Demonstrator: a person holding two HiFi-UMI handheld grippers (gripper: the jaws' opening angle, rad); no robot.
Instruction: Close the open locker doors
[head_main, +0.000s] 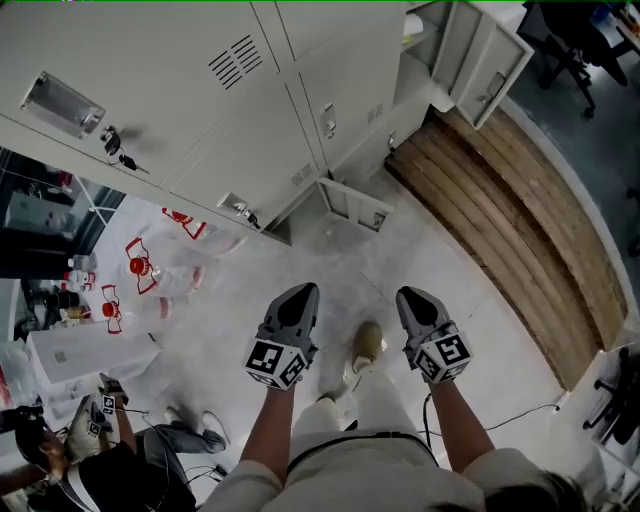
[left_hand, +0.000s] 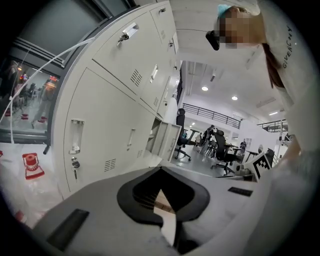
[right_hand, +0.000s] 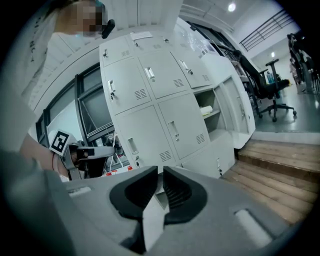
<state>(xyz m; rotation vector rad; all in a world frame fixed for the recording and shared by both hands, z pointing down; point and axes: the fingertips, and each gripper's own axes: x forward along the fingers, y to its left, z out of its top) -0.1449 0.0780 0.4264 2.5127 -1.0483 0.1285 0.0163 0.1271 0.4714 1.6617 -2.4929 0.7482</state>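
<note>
A bank of pale grey lockers (head_main: 200, 110) fills the top of the head view. One low door (head_main: 352, 205) stands open near the floor, and another door (head_main: 490, 65) hangs open at the far right end. My left gripper (head_main: 300, 292) and right gripper (head_main: 412, 296) are held side by side above the floor, well short of the lockers and touching nothing. In the left gripper view the left gripper (left_hand: 161, 171) has its tips together, with an open door (left_hand: 167, 141) beyond it. In the right gripper view the right gripper (right_hand: 161, 172) shows only a thin slit, facing the open locker (right_hand: 210, 112) with shelves.
A wooden step platform (head_main: 500, 220) runs along the right of the lockers. Clear plastic bags with red print (head_main: 160, 270) lie at the left. A person (head_main: 110, 450) sits low at the bottom left. Office chairs (head_main: 565, 40) stand at top right. A cable (head_main: 520, 410) crosses the floor.
</note>
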